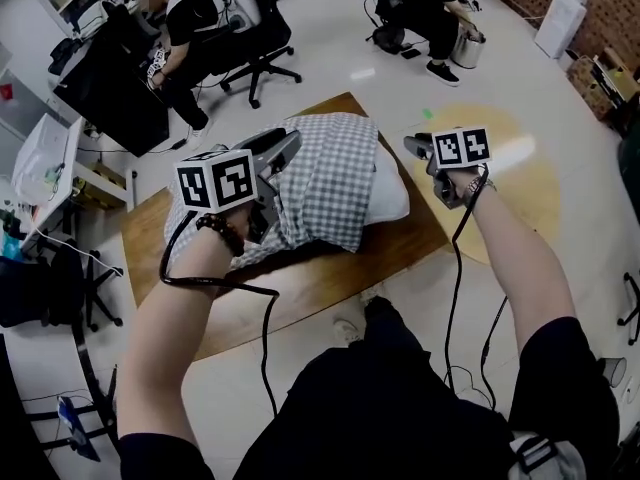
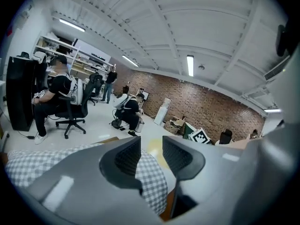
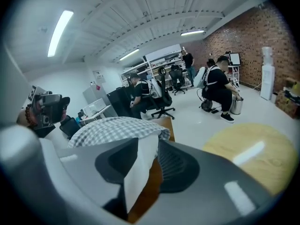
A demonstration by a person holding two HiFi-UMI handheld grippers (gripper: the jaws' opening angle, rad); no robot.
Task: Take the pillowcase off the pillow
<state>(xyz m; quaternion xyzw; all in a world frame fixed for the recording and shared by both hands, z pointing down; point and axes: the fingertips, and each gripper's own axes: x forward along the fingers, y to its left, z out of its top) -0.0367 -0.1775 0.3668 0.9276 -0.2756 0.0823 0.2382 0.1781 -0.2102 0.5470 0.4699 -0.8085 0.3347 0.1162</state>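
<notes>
Okay, starting far left with the left claw (image 2: 151, 146): held up above the near left part of the pillowcase (image 1: 330, 178), jaws roughly halfway apart, gripping nothing, with only checked cloth showing below and beyond them. Reads as a claw poised to pick a fresh bite on the cloth, not one pulling.

Moving to the middle: finds the pillowcase humped and rumpled across the table (image 1: 300, 288), wrapping most of the pillow (image 1: 392, 196). Leaves only a white end bare, on the right, poking from the open mouth of the case. So, partway at best, with most of the stripping left to do.

On to the right claw (image 3: 147, 146): set partly closed on a white corner of the pillow, filling the gap at the tips, so apparently pinched and not merely lying there. Makes sense as an anchor, keeping the pillow in place while dragging the case off leftward, away from the open mouth.

Calls next for a firm catch on the checked cloth from the left side and a steady pull away from the right claw. Could go wrong through a loose pinch on that corner: slipping there would drag pillow and case along together.
</notes>
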